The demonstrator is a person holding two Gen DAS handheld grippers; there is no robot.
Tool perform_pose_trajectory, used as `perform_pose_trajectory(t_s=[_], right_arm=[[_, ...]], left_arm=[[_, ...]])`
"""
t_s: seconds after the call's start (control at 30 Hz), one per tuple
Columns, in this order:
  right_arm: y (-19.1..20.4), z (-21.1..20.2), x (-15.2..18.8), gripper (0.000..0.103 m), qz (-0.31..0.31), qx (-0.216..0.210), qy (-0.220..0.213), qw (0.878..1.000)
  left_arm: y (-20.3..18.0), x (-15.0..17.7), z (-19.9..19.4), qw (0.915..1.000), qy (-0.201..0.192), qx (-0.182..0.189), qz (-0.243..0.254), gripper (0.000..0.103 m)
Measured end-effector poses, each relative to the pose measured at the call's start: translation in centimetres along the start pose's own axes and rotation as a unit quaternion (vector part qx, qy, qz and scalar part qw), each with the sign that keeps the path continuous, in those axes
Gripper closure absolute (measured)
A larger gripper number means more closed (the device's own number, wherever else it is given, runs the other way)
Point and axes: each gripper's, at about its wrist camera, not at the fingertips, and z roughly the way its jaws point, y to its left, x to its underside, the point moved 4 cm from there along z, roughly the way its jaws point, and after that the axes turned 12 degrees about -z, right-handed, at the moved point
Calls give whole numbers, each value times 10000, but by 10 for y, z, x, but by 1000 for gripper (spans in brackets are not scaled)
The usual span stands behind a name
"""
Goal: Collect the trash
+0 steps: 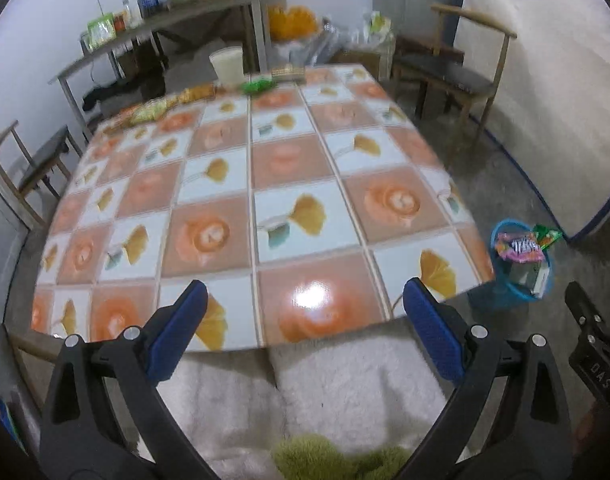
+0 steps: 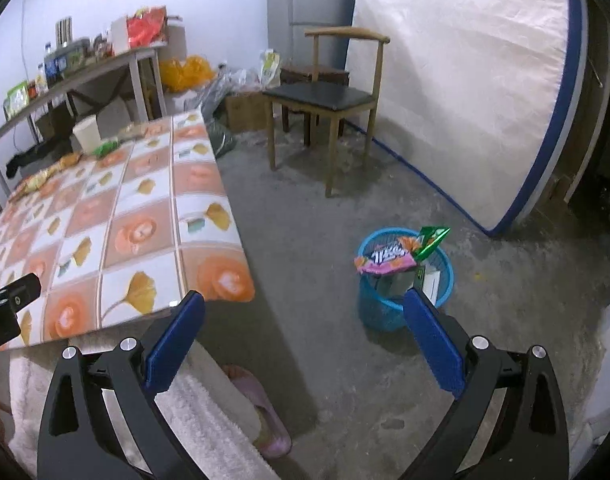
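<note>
Jaws of our left gripper point(image 1: 305, 308) and right gripper point(image 2: 303, 320) gape wide, empty; blue plastic mesh basket point(image 2: 379, 314) holds wrappers, while crumpled snack packets point(image 1: 157, 110) remain on the table point(image 1: 289, 168)

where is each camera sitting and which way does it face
Left wrist: on the left tongs, angled down over the tiled table; open blue pads, the person's white fleecy lap, and the right tongs' tip show.
Right wrist: on the right tongs, angled down past the table corner at the floor and blue bin; open pads, a pink slipper, the left tongs' tip.
Shared: table, bin, chair, mattress.
</note>
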Motion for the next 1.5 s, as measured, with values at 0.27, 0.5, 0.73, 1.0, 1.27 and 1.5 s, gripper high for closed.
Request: perform_pose_trajectory(t_s=[0.27,0.5,0.73,1.0,1.27,1.5], right_arm=[[7,12,-1,7,-260,22,194,9995],[6,11,0,7,-391,87,176,9990],[-3,7,3,7,-329,129,160,9992],[-6,5,7,7,-360,136,188,9991],[-3,4,4,7,-382,70,147,9991],[0,3,1,7,-447,39,109,9989]], left_arm=[[12,3,8,9994,3,-269,-214,9],[12,0,4,9991,-91,-346,-238,9],[7,0,3,9994,-50,-271,-191,9],[-3,1,-3,9997,-107,-188,-98,9],[-4,2,-1,9998,-42,-206,-69,9],[-4,1,0,9998,-35,-197,-76,9]])
